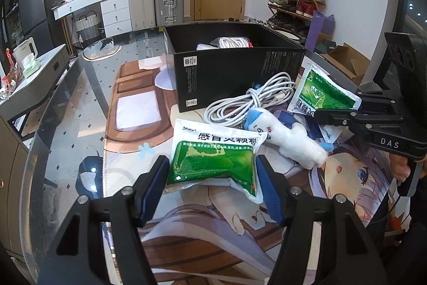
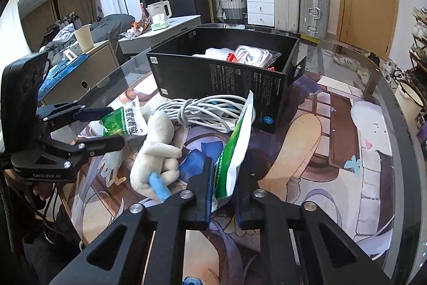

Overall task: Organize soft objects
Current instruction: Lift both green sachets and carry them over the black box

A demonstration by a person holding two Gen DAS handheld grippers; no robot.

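The left gripper (image 1: 213, 178) hangs over the near sachet (image 1: 216, 156), a flat white packet with a glossy green panel and dark printed characters across its top. Its jaws stand about half open, a blue pad at each side edge of the packet; whether the pads actually press it, I cannot tell. The sachet lies on the printed mat (image 1: 138, 108), near the table's front edge.

Over to the right gripper (image 2: 225, 178): jaws nearly closed, pinching the second sachet (image 2: 237, 135) by its lower edge, so the packet stands up on edge, white border and green face showing, leaning toward the box (image 2: 221, 79).

Between the two sachets lies the plush (image 1: 291, 140), a white fuzzy toy with pale blue trim at both ends, on its side on the mat. Just beyond it sits the coiled white cable (image 1: 248, 100), touching the front of the box. The box is black, open-topped, at the far side of the mat, with white bundled items (image 2: 253, 55) already inside.
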